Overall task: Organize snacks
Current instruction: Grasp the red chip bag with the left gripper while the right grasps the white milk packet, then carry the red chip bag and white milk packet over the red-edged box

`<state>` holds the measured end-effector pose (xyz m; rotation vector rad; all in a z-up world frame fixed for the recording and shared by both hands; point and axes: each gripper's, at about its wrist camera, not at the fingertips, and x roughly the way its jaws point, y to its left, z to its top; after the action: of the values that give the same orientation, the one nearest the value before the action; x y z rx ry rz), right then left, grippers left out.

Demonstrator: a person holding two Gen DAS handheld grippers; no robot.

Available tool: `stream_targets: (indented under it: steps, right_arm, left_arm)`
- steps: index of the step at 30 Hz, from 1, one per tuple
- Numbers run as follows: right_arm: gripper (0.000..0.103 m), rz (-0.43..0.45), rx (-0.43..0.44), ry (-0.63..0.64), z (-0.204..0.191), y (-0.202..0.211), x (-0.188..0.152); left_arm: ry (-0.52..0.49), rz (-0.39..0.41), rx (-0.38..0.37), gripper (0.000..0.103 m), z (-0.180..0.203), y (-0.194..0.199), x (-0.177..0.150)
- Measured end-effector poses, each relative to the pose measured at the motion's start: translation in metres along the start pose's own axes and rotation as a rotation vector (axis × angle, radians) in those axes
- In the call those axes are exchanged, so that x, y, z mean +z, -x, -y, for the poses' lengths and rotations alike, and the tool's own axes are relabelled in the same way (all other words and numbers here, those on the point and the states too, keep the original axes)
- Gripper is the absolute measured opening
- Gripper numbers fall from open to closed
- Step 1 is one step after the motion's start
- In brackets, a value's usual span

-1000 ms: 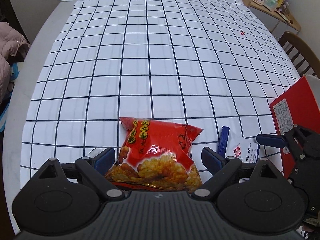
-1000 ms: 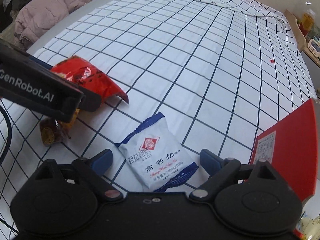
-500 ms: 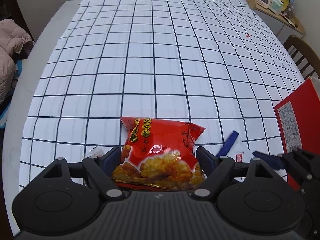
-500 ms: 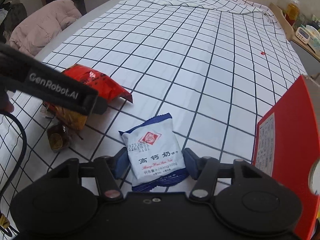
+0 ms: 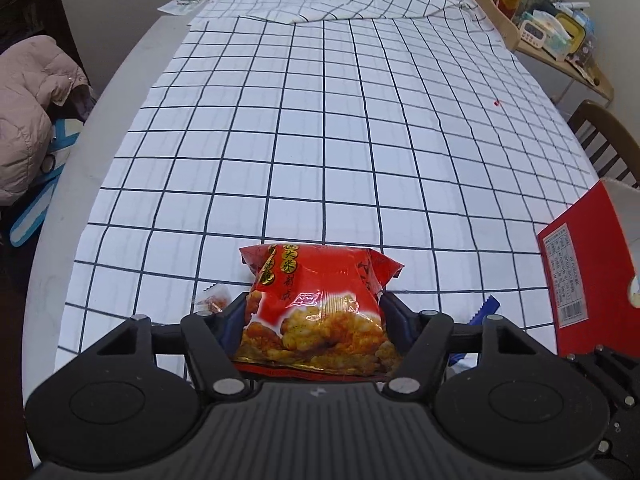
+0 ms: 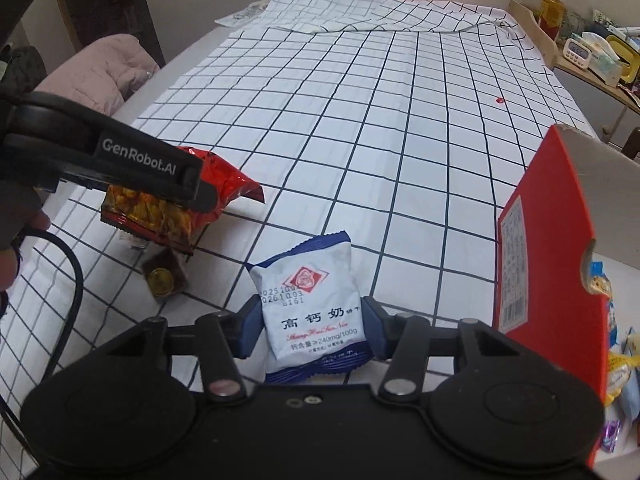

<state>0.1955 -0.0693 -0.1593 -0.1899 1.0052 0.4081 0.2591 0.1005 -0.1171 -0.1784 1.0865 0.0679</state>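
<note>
my left gripper (image 5: 314,316) has just closed and pinches the red snack bag (image 5: 316,308); my right gripper (image 6: 310,330) has also closed, pinching the white-blue packet (image 6: 310,308), beside the red box (image 6: 552,248).

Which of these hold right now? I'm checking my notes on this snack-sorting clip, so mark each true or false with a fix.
1. The left gripper is clamped on a red snack bag. True.
2. The right gripper holds nothing. False: its jaws, which have just been closing, grip a white and blue milk-biscuit packet.
3. A red box stands at the right of the right wrist view, with wrapped snacks inside. True.
4. The tablecloth is plain white. False: it is white with a dark grid.
5. A small dark packet with a gold disc lies on the cloth below the red bag. True.
</note>
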Motion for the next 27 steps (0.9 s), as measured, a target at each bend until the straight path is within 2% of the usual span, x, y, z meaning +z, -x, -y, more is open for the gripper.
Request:
stream_targets:
  steps: [11,18,27]
  right_arm:
    - [0.050,0.088,0.059,-0.040,0.013,0.075,-0.010]
    - [0.050,0.127,0.056,-0.053,0.036,0.116,-0.019]
    - [0.050,0.174,0.043,-0.073,0.079,0.156,-0.030]
  left_arm:
    - [0.046,0.066,-0.040,0.068,0.012,0.058,-0.014]
    - [0.018,0.111,-0.060,0.068,0.042,0.096,-0.028]
    - [-0.027,0.162,-0.103,0.068,0.100,0.130,-0.042]
